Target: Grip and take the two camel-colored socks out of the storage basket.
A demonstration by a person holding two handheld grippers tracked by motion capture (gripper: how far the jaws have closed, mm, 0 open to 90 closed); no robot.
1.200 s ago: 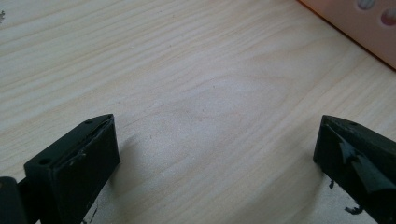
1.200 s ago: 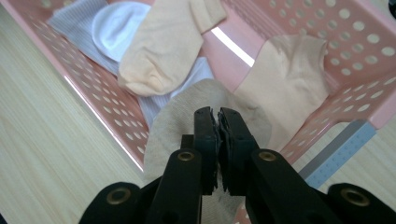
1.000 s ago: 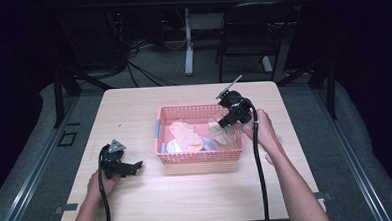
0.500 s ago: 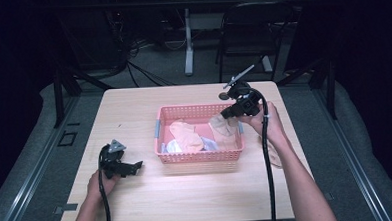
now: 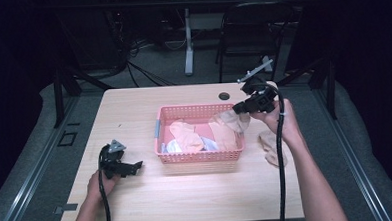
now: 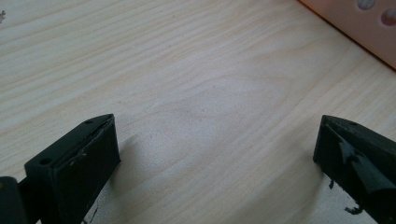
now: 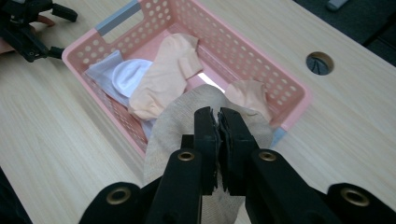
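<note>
From the high view, a pink perforated basket (image 5: pixel 201 158) sits near the middle of a light wooden table (image 5: pixel 153 202). Inside it lie several socks: a peach one (image 5: pixel 185 136) toward the centre, and something white and pale blue (image 5: pixel 173 147) at the near left corner. The right gripper (image 5: pixel 236 108) is raised above the basket's far right corner, with a beige sock (image 5: pixel 233 120) hanging from it over the rim. Another beige sock (image 5: pixel 271 147) lies flat on the table just right of the basket. The left gripper (image 5: pixel 136 166) rests low on the table to the left of the basket, apart from it, the person's hand behind it.

In the left gripper view, the two black jaws stand wide apart with bare wood grain (image 6: pixel 196 93) between them, nothing held. A corner of the pink basket (image 6: pixel 359 28) shows at the upper right.

In the right gripper view, the jaws are pressed together on the beige sock (image 7: pixel 177 126), which bunches around them just above the basket's near rim. Below, the basket (image 7: pixel 233 42) holds a peach sock (image 7: pixel 163 79), a white sock (image 7: pixel 126 74) on pale fabric, and another peach piece (image 7: pixel 250 95) at the far corner. A round cable hole (image 7: pixel 320 63) sits in the table beyond.
</note>
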